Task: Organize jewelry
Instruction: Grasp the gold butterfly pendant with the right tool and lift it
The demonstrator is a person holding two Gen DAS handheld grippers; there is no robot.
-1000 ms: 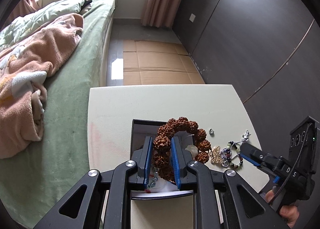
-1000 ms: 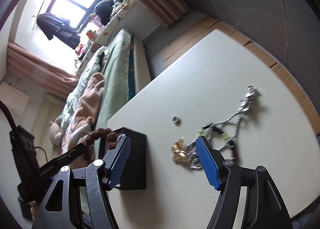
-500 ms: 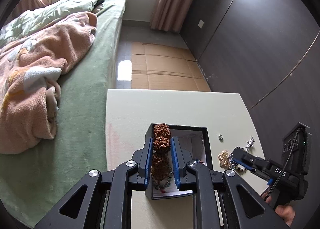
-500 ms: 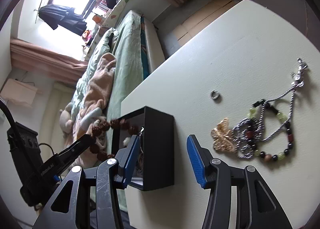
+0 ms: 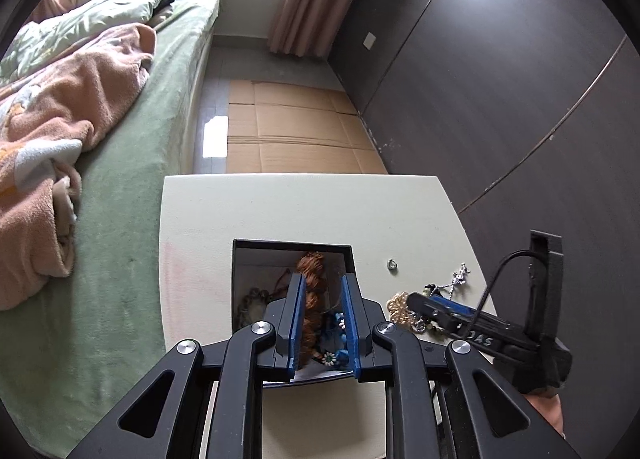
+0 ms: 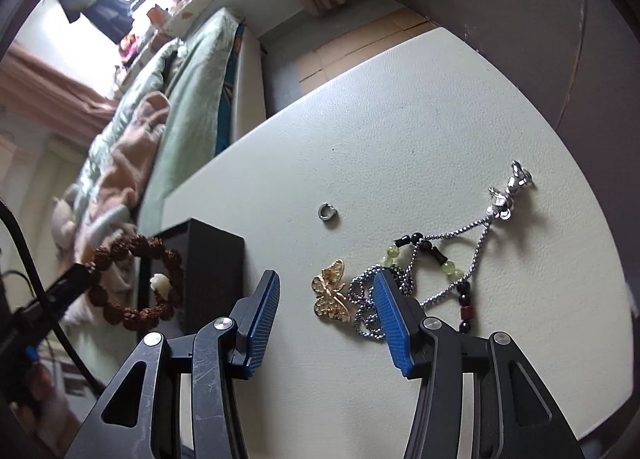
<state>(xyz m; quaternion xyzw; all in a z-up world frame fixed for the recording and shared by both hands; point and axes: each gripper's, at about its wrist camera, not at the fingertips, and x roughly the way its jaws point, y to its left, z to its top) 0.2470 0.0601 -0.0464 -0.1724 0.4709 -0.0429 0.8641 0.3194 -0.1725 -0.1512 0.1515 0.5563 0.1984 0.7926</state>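
Now brown bead bracelet upright, edge-on.

A green bed with a pink blanket faces dark wall panels; cardboard covers the floor.

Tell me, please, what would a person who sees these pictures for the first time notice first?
First comes the brown bead bracelet, pinched in the left gripper and hanging over the open black box at the table's bed side. Next is the gold butterfly brooch on the pale table, beside a tangled silver chain, with the open right gripper hovering just above them.
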